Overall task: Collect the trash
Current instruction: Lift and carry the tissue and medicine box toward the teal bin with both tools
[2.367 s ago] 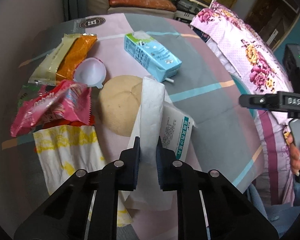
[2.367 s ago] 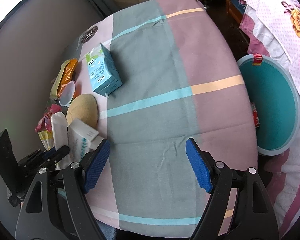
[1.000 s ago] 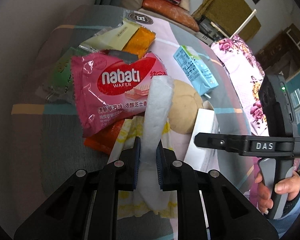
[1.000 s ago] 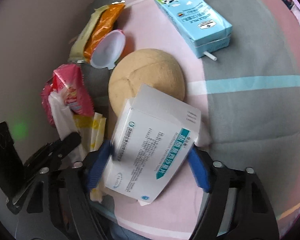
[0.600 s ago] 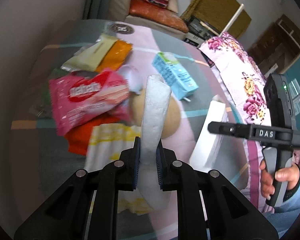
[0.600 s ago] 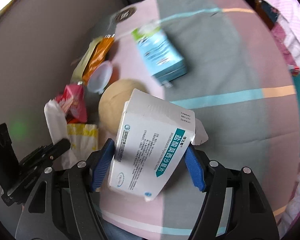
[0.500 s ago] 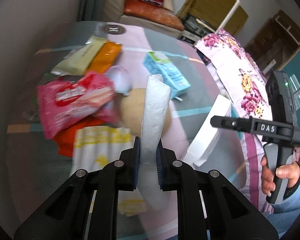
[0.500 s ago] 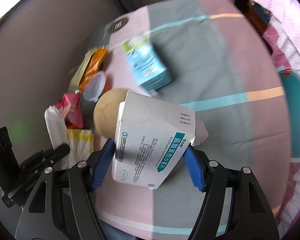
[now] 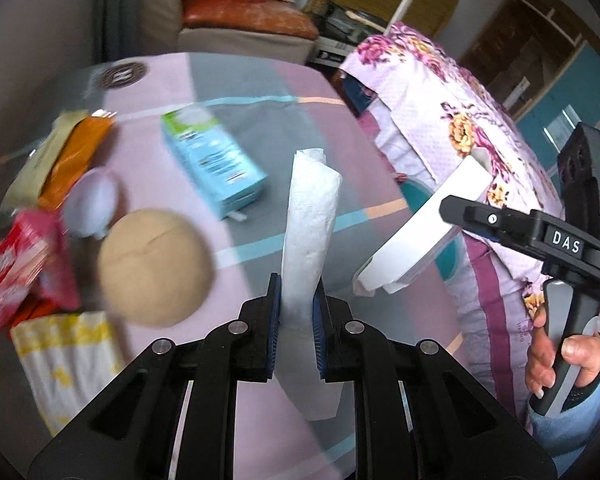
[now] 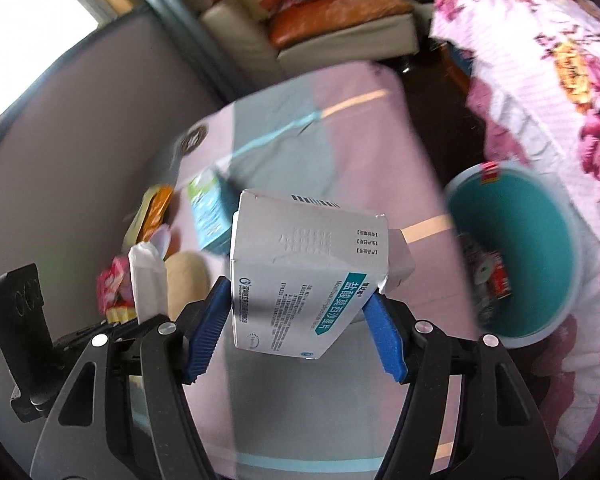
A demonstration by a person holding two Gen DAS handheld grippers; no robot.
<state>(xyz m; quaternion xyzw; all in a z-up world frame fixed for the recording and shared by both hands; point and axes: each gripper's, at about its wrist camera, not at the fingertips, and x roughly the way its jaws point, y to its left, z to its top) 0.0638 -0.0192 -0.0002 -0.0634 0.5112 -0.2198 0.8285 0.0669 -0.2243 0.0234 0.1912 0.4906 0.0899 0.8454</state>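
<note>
Both tongs are loaded: the left tongs [image 9: 296,316] are clamped tight on a rolled white paper napkin [image 9: 310,224] that stands up out of the blue pads, and the right tongs [image 10: 300,316] have a white cardboard medicine box with teal print [image 10: 304,276] squeezed between their blue pads, lifted clear of the worktop. In the left wrist view a hand [image 9: 564,360] grips the handle of the right tongs, sleeve in pale blue.

Down below, the round worktop wears a cloth in pink and grey blocks with thin blue and orange stripes [image 9: 260,80]. Trash is scattered over its left side: a light-blue drink carton with a straw [image 9: 212,164], a tan round bun-like lump [image 9: 154,266], a small white plastic cup [image 9: 90,204], a red snack wrapper [image 9: 16,268], an orange packet [image 9: 76,156] and a white-and-yellow paper bag [image 9: 66,360].

Right of the worktop, on the floor, sits a round teal bin with a pale rim [image 10: 516,256], some rubbish inside. A pink floral cover [image 10: 548,72] drapes beside it. Farther back, a cream sofa with orange cushions [image 10: 340,16], and grey wall on the left.
</note>
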